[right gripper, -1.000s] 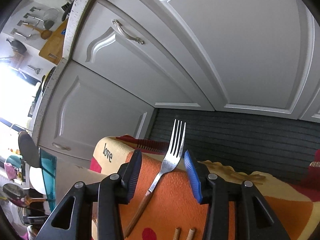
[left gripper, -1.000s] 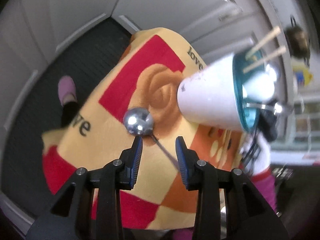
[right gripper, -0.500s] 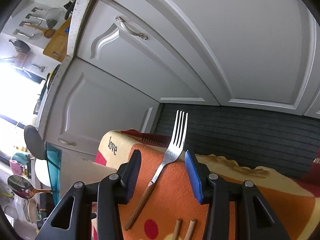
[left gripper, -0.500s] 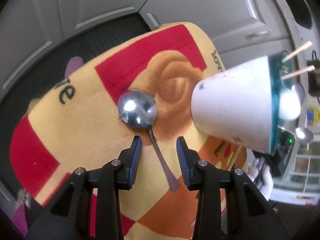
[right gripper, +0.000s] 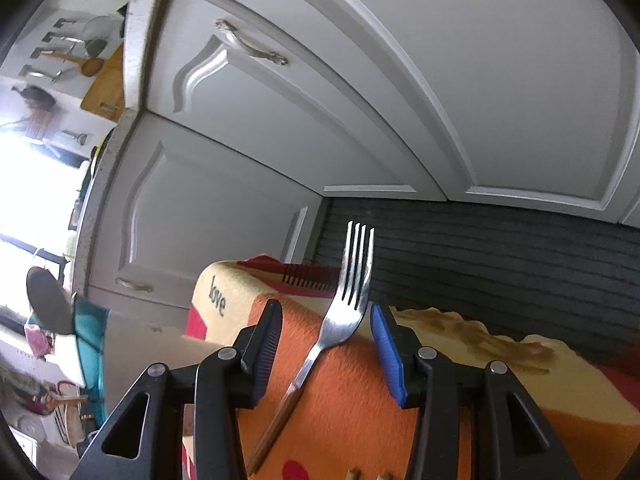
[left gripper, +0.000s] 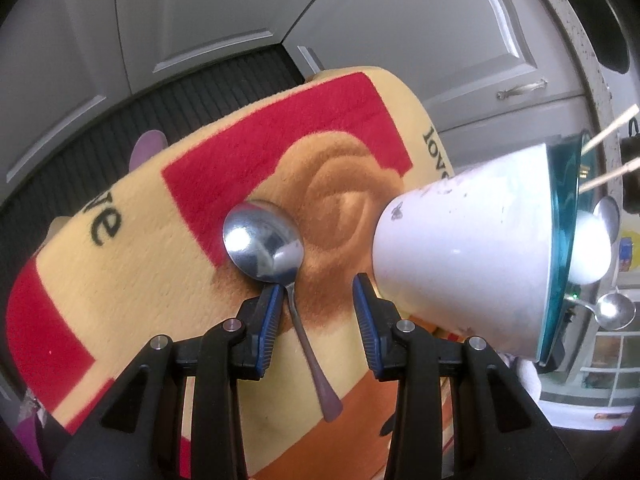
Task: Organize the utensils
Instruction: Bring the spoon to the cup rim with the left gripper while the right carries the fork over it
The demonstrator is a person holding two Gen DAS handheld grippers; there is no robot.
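Fuzzy blanket (left gripper: 120, 280) – shiny round-bowled spoon (left gripper: 264, 246), tined fork (right gripper: 352, 300).

Blown-out window glare, fisheye-warped edges

Left gripper (left gripper: 316, 300) now closer, astride the spoon (left gripper: 276, 256) neck.

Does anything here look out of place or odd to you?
Yes: the fork lies with its tines jutting past the blanket's edge over the dark floor. The spoon lies flat, well supported.
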